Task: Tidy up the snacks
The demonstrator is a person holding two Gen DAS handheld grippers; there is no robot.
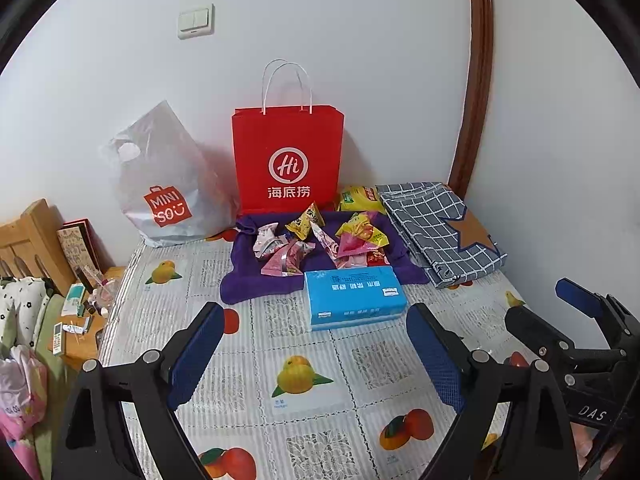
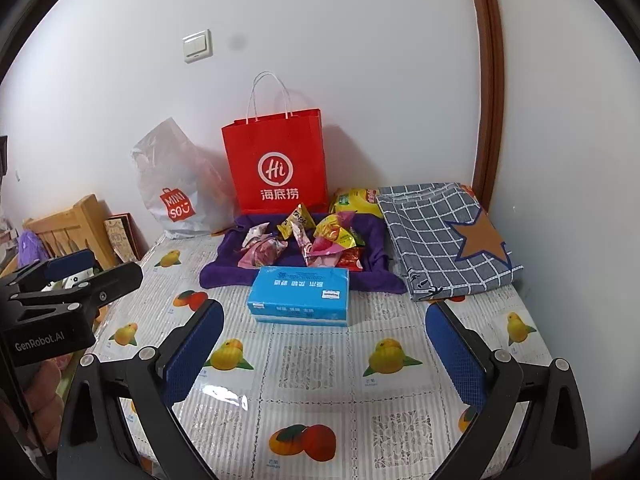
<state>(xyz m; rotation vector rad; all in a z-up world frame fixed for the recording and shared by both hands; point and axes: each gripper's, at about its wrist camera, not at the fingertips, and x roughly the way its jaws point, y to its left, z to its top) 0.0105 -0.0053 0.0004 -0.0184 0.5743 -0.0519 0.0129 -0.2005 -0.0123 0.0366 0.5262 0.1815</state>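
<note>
Snacks (image 1: 320, 242) in bright wrappers lie piled on a purple cloth (image 1: 240, 288) behind a blue tissue pack (image 1: 354, 298) on the desk (image 1: 320, 360). The left gripper (image 1: 316, 356) and right gripper (image 2: 326, 354) hover near the tissue pack, both spread wide, holding nothing.

Lower front of the red paper bag (image 1: 287, 160) hidden behind the heap of snack packets (image 1: 320, 240); inside not visible. Contents of the grey plastic bag (image 1: 168, 184) blurred through the film, impossible to identify. Yellow packet (image 1: 358, 199) at the far right of the heap partly covered by the checked cloth (image 1: 436, 232) and the packets before it; print too small to read. Near edge of the purple cloth (image 1: 244, 284) concealed by the blue tissue pack (image 1: 354, 298). Small print on the tissue pack illegible. Clutter on the wooden stand (image 1: 80, 320) at the left too small to identify. Bedding (image 1: 20, 320) cut off by the left edge. Right gripper (image 1: 560, 300) cut by the right edge in the left view.
</note>
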